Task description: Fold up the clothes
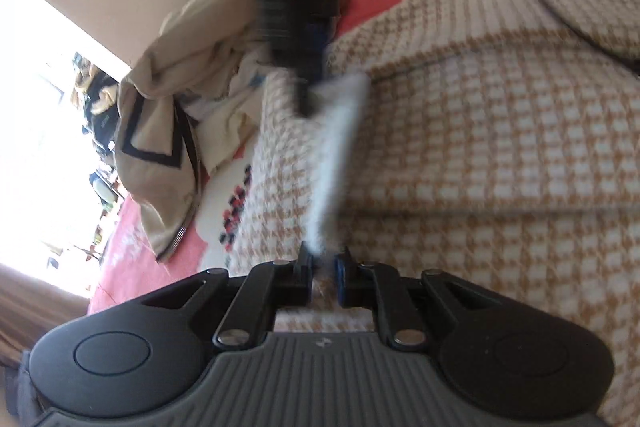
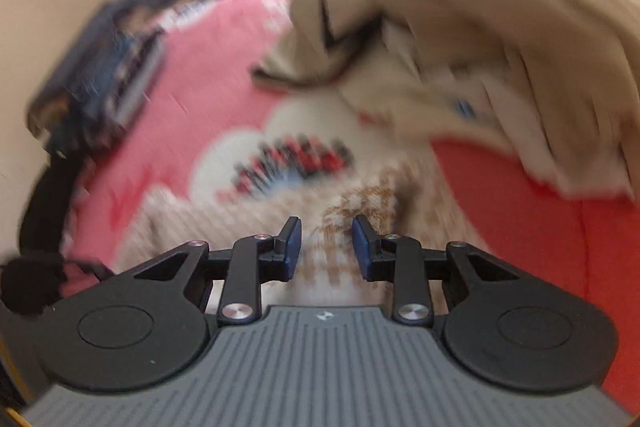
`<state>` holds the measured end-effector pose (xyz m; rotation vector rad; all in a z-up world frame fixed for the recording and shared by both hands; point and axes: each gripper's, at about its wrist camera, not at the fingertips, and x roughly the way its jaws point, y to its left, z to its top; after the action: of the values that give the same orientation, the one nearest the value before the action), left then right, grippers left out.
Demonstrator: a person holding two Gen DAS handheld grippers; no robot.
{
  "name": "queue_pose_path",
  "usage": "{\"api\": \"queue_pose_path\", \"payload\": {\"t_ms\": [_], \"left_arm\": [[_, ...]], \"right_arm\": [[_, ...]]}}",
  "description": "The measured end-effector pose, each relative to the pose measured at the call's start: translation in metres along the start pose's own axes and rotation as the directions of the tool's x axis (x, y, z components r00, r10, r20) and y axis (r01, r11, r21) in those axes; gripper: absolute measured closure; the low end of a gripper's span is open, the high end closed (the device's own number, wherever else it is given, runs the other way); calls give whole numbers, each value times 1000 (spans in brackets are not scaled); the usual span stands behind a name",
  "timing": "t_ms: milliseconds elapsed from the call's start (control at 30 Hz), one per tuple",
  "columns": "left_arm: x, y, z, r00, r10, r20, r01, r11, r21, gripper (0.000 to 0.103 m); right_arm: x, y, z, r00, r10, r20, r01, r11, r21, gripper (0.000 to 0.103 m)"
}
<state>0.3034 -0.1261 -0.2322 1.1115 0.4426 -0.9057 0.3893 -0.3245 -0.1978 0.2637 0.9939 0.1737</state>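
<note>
The pink fleece blanket with white patches (image 2: pixel 224 75) spreads beyond both pairs of fingers. On it, the tan-and-white houndstooth knit sweater (image 1: pixel 500 147) fills everything ahead and right of the left gripper (image 1: pixel 324 263), whose 2 fingers are nearly together, pinching a white ribbed edge of that sweater. A crumpled beige jacket with black trim (image 2: pixel 460 7) lies beyond the right gripper (image 2: pixel 326 235); its 2 fingers stand apart over the sweater's blurred knit, pinching nothing.
</note>
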Motion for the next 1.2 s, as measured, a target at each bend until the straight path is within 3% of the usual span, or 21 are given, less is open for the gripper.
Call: {"api": "queue_pose_path", "payload": {"t_ms": [67, 167, 233, 300, 400, 533, 567, 667, 700, 800, 833, 933, 1033, 1133, 1200], "left_arm": [[1, -2, -1, 1000, -1, -13, 1, 1000, 1, 82], [-5, 5, 2, 998, -35, -45, 33, 998, -46, 73], [-14, 20, 2, 992, -99, -79, 87, 986, -143, 72], [-27, 40, -1, 980, -176, -93, 143, 947, -287, 72], [-47, 76, -4, 977, -213, -27, 168, 838, -519, 70], [-38, 110, -8, 987, -142, 68, 141, 608, -781, 66], [-27, 110, -5, 988, -137, 65, 134, 586, -799, 66], [15, 95, -4, 981, -194, 2, 116, 582, -805, 64], [27, 91, -9, 978, -207, -25, 100, 570, -816, 64], [34, 88, -24, 983, -181, -3, 91, 510, -855, 64], [33, 89, -25, 984, -178, -3, 88, 502, -861, 64], [30, 87, -25, 988, -156, -18, 69, 536, -842, 65], [30, 86, -24, 990, -138, -28, 55, 563, -824, 65], [35, 88, -24, 992, -120, -42, 35, 577, -816, 65], [39, 92, -26, 993, -110, -43, 27, 573, -819, 65]], "right_arm": [[8, -10, -27, 1000, -1, -4, 1, 1000, 25, 79], [7, -12, -39, 997, 19, 74, -21, 999, 34, 78], [4, -16, -44, 995, 29, 96, -34, 998, 55, 78], [4, -17, -45, 993, 38, 109, -46, 997, 67, 78], [7, -17, -44, 992, 42, 118, -50, 997, 67, 78], [7, -14, -51, 988, 33, 152, -43, 997, 63, 77], [7, -14, -53, 986, 29, 163, -40, 997, 67, 77], [6, -11, -57, 982, 12, 189, -26, 997, 74, 77], [6, -9, -58, 981, 6, 195, -20, 997, 69, 77], [5, -4, -61, 979, -11, 204, 5, 1000, 31, 77], [5, -1, -60, 979, -19, 202, 17, 1000, 10, 77], [-2, 6, -54, 980, -36, 198, 44, 998, -33, 77], [-20, 9, -40, 962, -12, 274, 21, 999, -30, 77], [-12, 14, -21, 962, -27, 273, 46, 997, -64, 77], [10, 10, -12, 973, -57, 225, 73, 995, -63, 77]]}}
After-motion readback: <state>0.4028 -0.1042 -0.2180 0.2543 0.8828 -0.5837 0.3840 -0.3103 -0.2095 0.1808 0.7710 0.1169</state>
